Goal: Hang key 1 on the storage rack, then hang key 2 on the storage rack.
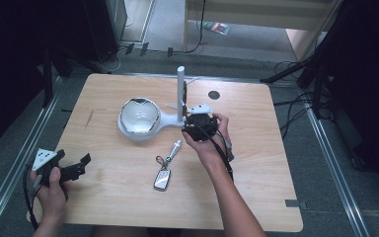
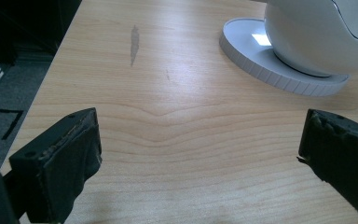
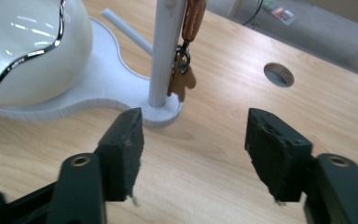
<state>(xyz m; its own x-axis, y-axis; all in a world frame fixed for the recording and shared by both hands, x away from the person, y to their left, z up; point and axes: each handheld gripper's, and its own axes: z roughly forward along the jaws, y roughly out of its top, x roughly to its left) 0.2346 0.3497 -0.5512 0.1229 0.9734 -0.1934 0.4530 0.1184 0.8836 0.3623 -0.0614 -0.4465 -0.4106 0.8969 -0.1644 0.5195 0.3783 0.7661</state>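
Observation:
A white stand point(image 1: 164, 122) holds a white bowl point(image 1: 139, 115) and an upright white post point(image 1: 180, 94). A brown key fob point(image 3: 182, 81) hangs beside the post point(image 3: 165, 51) on a leather strap. A car key with a silver keychain point(image 1: 166, 168) lies on the table in front of the stand. My right gripper point(image 1: 193, 126) is open just in front of the post's base point(image 3: 164, 112), nothing between its jaws. My left gripper point(image 1: 79, 168) is open near the table's left front edge, over bare wood, facing the bowl point(image 2: 321, 37).
The wooden table point(image 1: 128, 207) has a round cable hole point(image 1: 214, 95) at the back right and a dark scuff point(image 2: 134, 42) on the left. Black frames and cables stand around the table on the floor.

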